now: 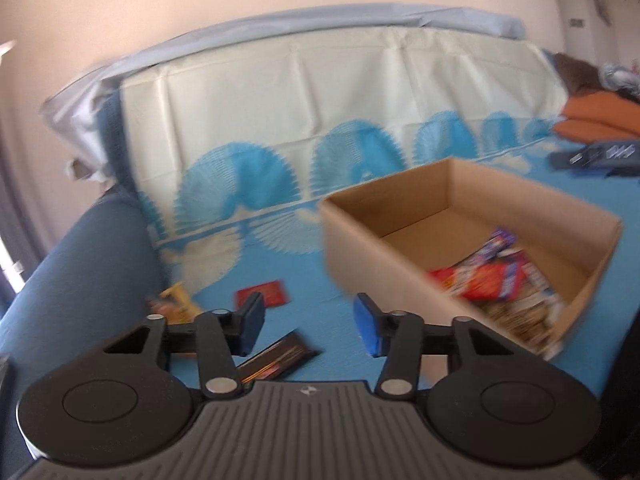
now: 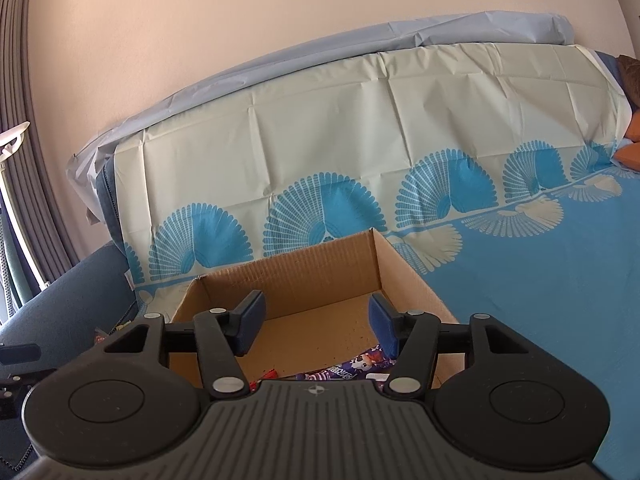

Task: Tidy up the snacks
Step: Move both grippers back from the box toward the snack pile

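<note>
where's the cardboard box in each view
Left wrist: box at centre right, open, with snack packets in its near right corner.
Right wrist: box at lower centre, right behind the open tongs.
Shared landmark: the cream cloth with blue fans behind it.

Snack packets lie in the cardboard box; three loose packets lie left of it.

Blue and cream fan-print cover draped over a sofa back and seat, pale grey sheet along the top edge. Orange cushion at far right, dark blue armrest at left. Grey curtain beside a peach wall.
</note>
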Tool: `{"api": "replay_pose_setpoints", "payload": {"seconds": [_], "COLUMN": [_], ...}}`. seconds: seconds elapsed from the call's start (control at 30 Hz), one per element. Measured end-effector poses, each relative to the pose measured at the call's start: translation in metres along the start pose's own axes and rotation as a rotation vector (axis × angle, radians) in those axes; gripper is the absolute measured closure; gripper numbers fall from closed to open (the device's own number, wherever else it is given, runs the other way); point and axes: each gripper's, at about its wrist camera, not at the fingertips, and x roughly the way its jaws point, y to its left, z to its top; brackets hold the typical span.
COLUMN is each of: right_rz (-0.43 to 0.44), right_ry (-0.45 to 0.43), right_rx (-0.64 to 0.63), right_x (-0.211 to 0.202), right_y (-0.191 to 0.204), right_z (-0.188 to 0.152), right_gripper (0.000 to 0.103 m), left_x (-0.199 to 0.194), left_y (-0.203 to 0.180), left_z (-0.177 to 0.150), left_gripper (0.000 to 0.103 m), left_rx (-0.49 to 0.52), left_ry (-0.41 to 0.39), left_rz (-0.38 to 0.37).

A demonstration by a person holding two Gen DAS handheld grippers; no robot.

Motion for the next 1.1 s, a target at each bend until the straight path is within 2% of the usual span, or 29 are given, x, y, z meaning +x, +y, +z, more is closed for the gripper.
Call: {"api": "replay_pose_setpoints", "payload": {"seconds": [0.03,0.07,0.13,0.2,0.3,0.4,0.5,0.73,0.83,1.1], "right_rz": [-0.001,-0.001,-0.003,0.001,0.006,0.011,0.018,0.073,0.094,0.161], "right_ry": [0.0,-0.001,-0.003,-0.008,-0.009,-0.006,-0.004,0.006,0.011,0.002], "right_rx": [0.0,-0.002,-0.006,-0.013,-0.021,-0.021,-0.029,-0.075,-0.115,-0.227], "right_x": [0.001,0.001,-0.002,-0.004,-0.007,-0.009,-0.01,-0.013,-0.012,-0.009], "right_y": [0.0,-0.001,0.002,0.005,0.01,0.017,0.026,0.06,0.079,0.124], "right_z": [0.0,0.0,0.0,-0.001,-0.002,-0.004,-0.006,-0.013,-0.016,-0.024], "right_gripper": [0.044,0.044,0.044,0.046,0.056,0.061,0.066,0.065,0.058,0.058], "left_x": [0.006,0.012,0.012,0.011,0.003,-0.003,-0.007,-0.011,-0.014,-0.022], "left_y": [0.011,0.024,0.046,0.058,0.058,0.053,0.054,0.061,0.064,0.07], "left_z": [-0.012,-0.015,-0.018,-0.019,-0.018,-0.017,-0.017,-0.02,-0.02,-0.023], "left_gripper": [0.056,0.064,0.064,0.064,0.064,0.064,0.064,0.064,0.064,0.064], "left_rx": [-0.042,-0.104,-0.219,-0.265,-0.253,-0.221,-0.232,-0.269,-0.282,-0.321], "left_ry": [0.041,0.087,0.083,0.096,0.068,0.054,0.04,0.03,0.015,-0.017], "left_rz": [0.021,0.04,0.094,0.108,0.083,0.08,0.071,0.058,0.058,0.069]}}
